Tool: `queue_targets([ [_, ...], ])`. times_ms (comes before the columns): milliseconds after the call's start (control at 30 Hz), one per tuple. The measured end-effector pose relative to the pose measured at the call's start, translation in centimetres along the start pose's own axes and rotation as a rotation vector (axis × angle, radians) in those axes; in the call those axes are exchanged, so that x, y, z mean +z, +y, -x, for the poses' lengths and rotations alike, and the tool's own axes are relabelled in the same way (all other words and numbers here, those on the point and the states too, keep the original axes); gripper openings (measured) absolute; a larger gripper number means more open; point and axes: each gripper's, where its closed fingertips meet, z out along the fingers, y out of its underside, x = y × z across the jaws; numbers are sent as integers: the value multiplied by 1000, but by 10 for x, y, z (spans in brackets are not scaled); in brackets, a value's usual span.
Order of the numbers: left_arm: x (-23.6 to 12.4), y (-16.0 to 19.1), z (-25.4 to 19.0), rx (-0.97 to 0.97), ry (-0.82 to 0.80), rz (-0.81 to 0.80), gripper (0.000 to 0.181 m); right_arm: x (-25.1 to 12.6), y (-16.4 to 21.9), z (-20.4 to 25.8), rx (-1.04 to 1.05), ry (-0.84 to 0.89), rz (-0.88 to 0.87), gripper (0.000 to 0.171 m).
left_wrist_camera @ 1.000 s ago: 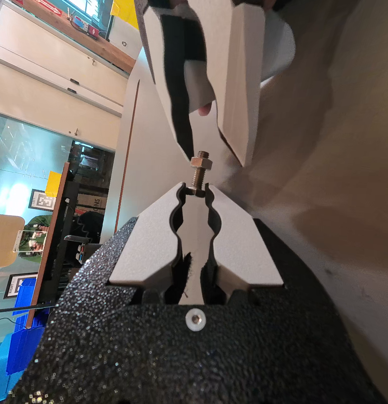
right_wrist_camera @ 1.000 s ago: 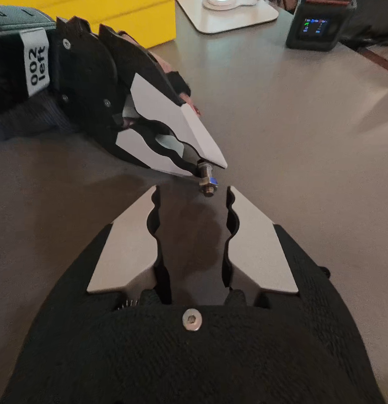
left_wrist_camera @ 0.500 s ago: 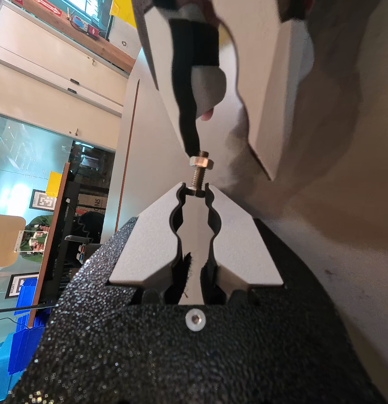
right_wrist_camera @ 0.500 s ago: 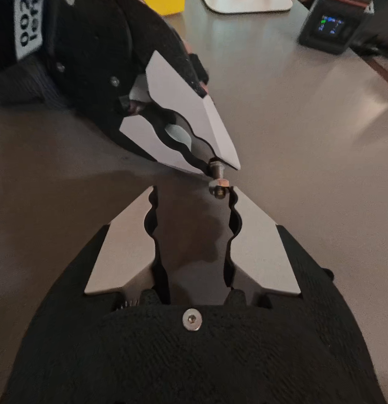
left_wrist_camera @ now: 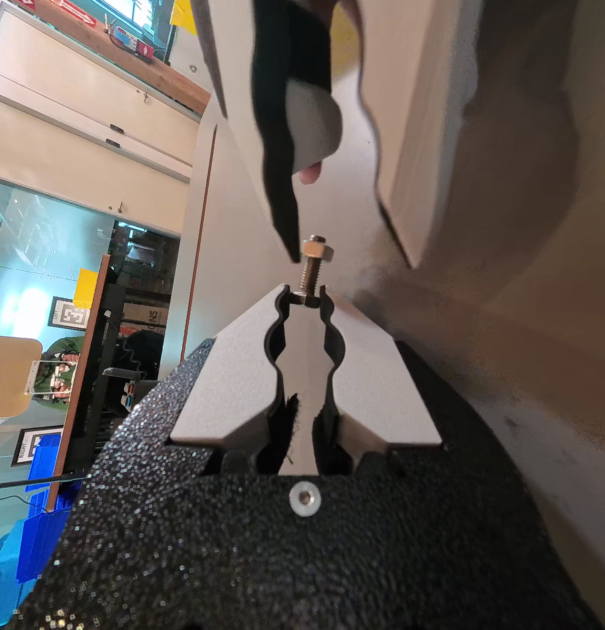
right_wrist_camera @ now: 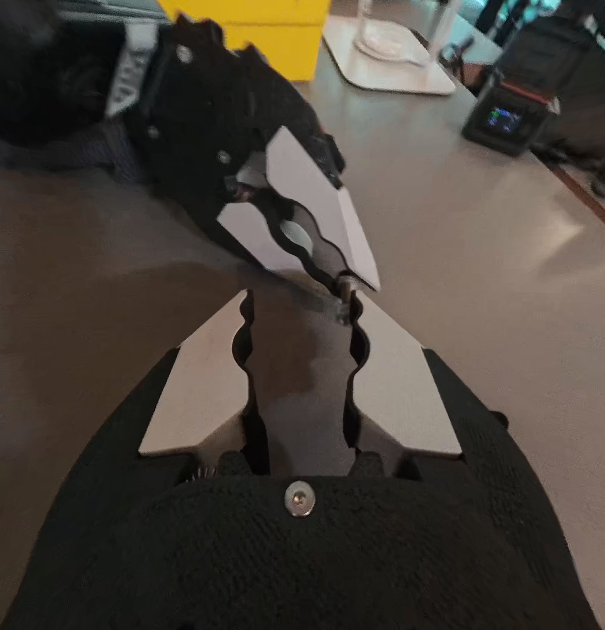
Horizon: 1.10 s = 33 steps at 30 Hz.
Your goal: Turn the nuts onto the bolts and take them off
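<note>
My left gripper [left_wrist_camera: 305, 296] is shut on the head of a small steel bolt [left_wrist_camera: 308, 276] that sticks out past its fingertips. A hex nut [left_wrist_camera: 317, 253] sits near the bolt's free end. My right gripper [left_wrist_camera: 353, 262] is open around that end, and its dark finger [left_wrist_camera: 284, 218] is at the nut's side; I cannot tell if they touch. In the right wrist view my right gripper [right_wrist_camera: 300, 295] is open. The blurred nut [right_wrist_camera: 342, 312] lies against the inner edge of its right finger [right_wrist_camera: 389, 368]. The left gripper [right_wrist_camera: 350, 284] comes in from the upper left.
Both grippers are low over a grey table [right_wrist_camera: 464, 272]. A yellow box [right_wrist_camera: 260, 34], a white base with a clear container [right_wrist_camera: 396, 68] and a black device with a small screen [right_wrist_camera: 505, 119] stand at the far side.
My right gripper has moved in toward the bolt's end, so the nut now lies between its open fingers, against one of them. My left gripper has kept hold of the bolt and stayed put.
</note>
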Motion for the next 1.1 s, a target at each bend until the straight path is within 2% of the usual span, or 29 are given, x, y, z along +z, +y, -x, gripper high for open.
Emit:
queue_targets([
  [67, 0, 0, 0, -6, 2, 2, 16, -3, -15, 26, -98, -103, -90, 44],
  [167, 0, 0, 0, -9, 1, -1, 16, 0, -17, 12, -106, 12, -70, 52],
  [233, 0, 0, 0, -9, 2, 0, 16, 0, -8, -5, -41, 87, -18, 56],
  [333, 0, 0, 0, -11, 2, -2, 16, 5, 13, -11, 45, 73, 89, 63],
  [467, 0, -1, 0, -5, 3, -13, 16, 5, 8, 0, -85, 51, 69, 69],
  [533, 0, -1, -1, 15, 3, -12, 16, 2, 6, 5, -133, 22, 49, 64],
  [600, 0, 0, -1, 12, 1, 5, 16, -3, -4, 11, -97, -29, -20, 45],
  [667, 0, 0, 0, -10, 3, -4, 16, -6, -9, 0, -66, 29, -44, 47],
  [733, 0, 0, 0, -23, 4, -9, 15, -5, 0, -13, -50, 100, 13, 51],
  [833, 0, 0, 0, -14, 4, -2, 16, 1, 12, -9, -25, 70, 80, 52],
  [933, 0, 0, 0, -17, 6, -4, 16, 4, 6, 0, -129, 73, 59, 63],
  [1033, 1, 0, 0, -26, 8, 4, 16, 0, -13, 10, -228, 83, -29, 54],
  [1100, 1, 0, 1, -27, 7, 2, 16, -2, -9, -4, -203, 147, 24, 56],
])
